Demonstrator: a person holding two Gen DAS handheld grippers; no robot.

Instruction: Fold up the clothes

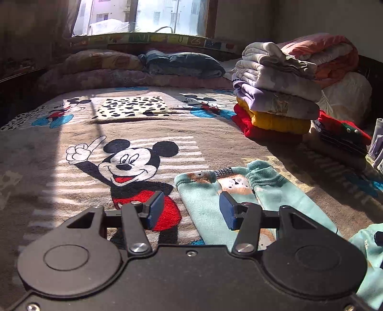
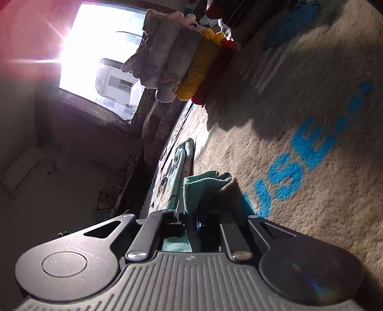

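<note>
My left tool (image 1: 191, 210) hangs wide open above the pale green fleece garment (image 1: 205, 203), which lies flat on the bed's cartoon blanket (image 1: 71, 191) and shows orange animal prints. My right tool (image 2: 191, 221) is clamped on a bunched corner of it, lifted just off the blanket.

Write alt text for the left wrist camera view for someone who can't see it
An open left gripper hovers over a mint-green printed garment lying flat on a Mickey Mouse blanket covering a bed. To the right, a stack of folded clothes in red, yellow, lilac and white sits on the blanket, with a sunlit window behind.
</note>
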